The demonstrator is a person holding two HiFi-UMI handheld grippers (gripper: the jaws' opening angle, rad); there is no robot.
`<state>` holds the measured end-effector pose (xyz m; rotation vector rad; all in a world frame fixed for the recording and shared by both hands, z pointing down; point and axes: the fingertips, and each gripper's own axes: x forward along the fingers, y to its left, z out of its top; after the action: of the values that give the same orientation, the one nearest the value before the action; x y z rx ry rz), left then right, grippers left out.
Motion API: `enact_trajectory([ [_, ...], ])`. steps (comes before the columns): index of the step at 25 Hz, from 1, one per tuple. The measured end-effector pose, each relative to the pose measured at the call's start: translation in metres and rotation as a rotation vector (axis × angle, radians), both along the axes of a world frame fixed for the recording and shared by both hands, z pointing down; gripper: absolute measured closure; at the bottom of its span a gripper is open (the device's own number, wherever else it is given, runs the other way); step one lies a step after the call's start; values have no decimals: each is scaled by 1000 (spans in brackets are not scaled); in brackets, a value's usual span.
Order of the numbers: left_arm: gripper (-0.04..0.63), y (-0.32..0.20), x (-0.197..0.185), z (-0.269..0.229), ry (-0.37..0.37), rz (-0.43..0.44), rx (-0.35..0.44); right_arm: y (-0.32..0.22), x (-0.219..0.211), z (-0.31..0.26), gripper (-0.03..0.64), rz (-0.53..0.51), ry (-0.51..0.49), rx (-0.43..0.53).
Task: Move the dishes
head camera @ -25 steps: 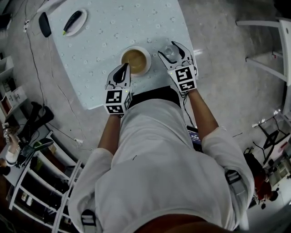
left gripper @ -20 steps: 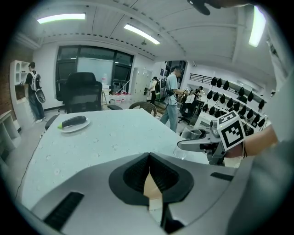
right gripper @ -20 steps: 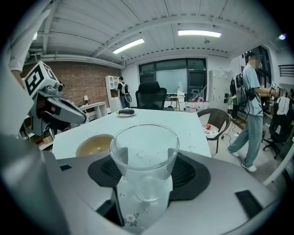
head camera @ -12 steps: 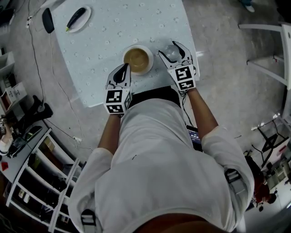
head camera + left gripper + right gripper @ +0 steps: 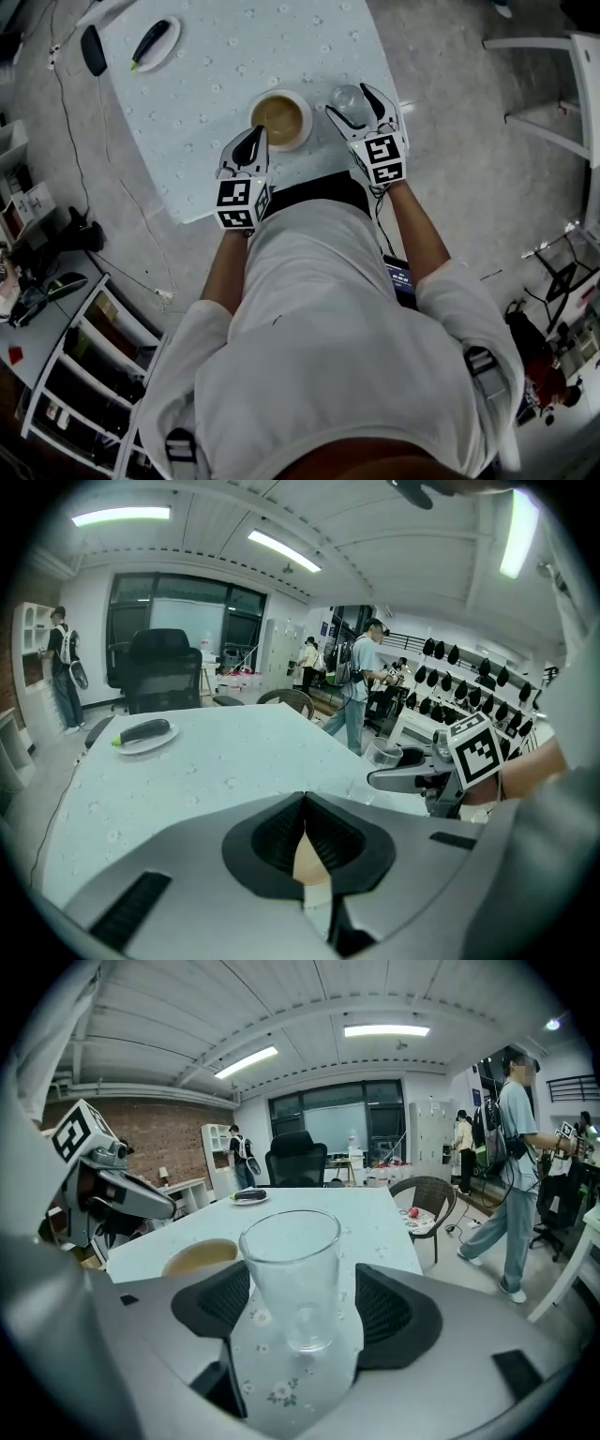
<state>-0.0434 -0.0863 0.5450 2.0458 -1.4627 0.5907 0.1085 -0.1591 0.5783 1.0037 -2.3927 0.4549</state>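
Right claw has just opened around the glass.

left claw: clamped on bowl rim | right claw: jaws just opening, glass between, untouched

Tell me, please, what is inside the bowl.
Brown liquid lies in the bowl. It is opaque, so anything beneath its surface is hidden. The left gripper, shut on the near rim, covers that bit.

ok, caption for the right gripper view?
Right tool, jaws just opened around an upright clear glass on the table.
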Motion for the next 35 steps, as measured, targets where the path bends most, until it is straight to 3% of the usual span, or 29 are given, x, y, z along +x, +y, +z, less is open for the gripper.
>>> enact_trajectory([
  [14,575,-11,33,-1,39,137,22,45,25,-18,281,90,18,4],
  [19,575,-14,40,-1,47,161,22,60,27,-30,379,86,18,-2],
  [26,575,-8,33,6,55,126,13,80,0,-32,462,-94,95,52],
  [35,575,13,-5,12,70,-18,-3,102,-55,-21,466,-417,240,148],
])
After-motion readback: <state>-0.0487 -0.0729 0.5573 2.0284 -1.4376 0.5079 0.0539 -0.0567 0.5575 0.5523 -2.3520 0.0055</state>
